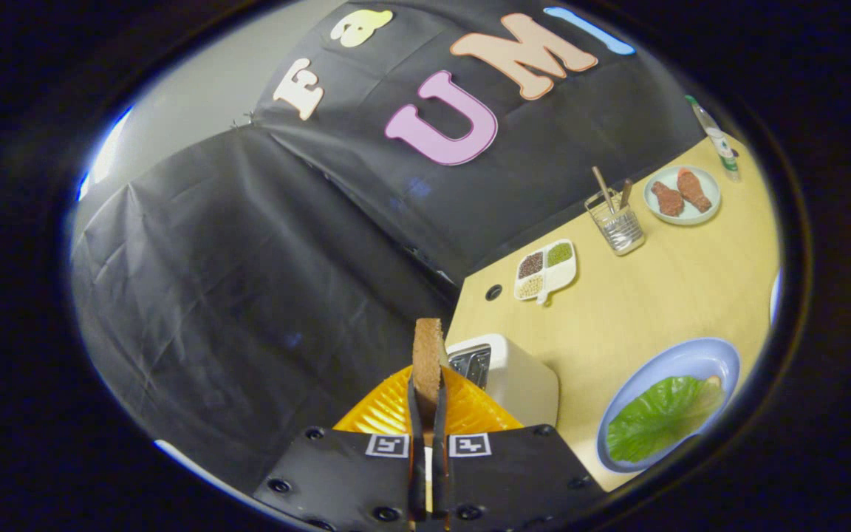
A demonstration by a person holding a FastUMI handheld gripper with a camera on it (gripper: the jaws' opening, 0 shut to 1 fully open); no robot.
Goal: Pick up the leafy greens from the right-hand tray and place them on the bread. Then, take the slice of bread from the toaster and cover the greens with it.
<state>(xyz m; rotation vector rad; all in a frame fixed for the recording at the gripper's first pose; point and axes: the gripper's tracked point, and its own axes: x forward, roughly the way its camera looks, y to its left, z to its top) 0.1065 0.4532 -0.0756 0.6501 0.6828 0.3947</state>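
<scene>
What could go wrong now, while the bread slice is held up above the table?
1. The hand-held gripper pinches the bread slice only at its lower edge, so the slice might tilt or slip out.
2. The leaf lies on the blue plate off to one side, beyond the toaster; the slice could clip the toaster or land off-centre.

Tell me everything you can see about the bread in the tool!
The bread is a brown slice with a rough, grainy look. It stands upright, seen edge-on, its lower part pinched between the tool's two fingers, which are shut on it. It is lifted clear of the white toaster just beside it, with an orange tray behind.
</scene>
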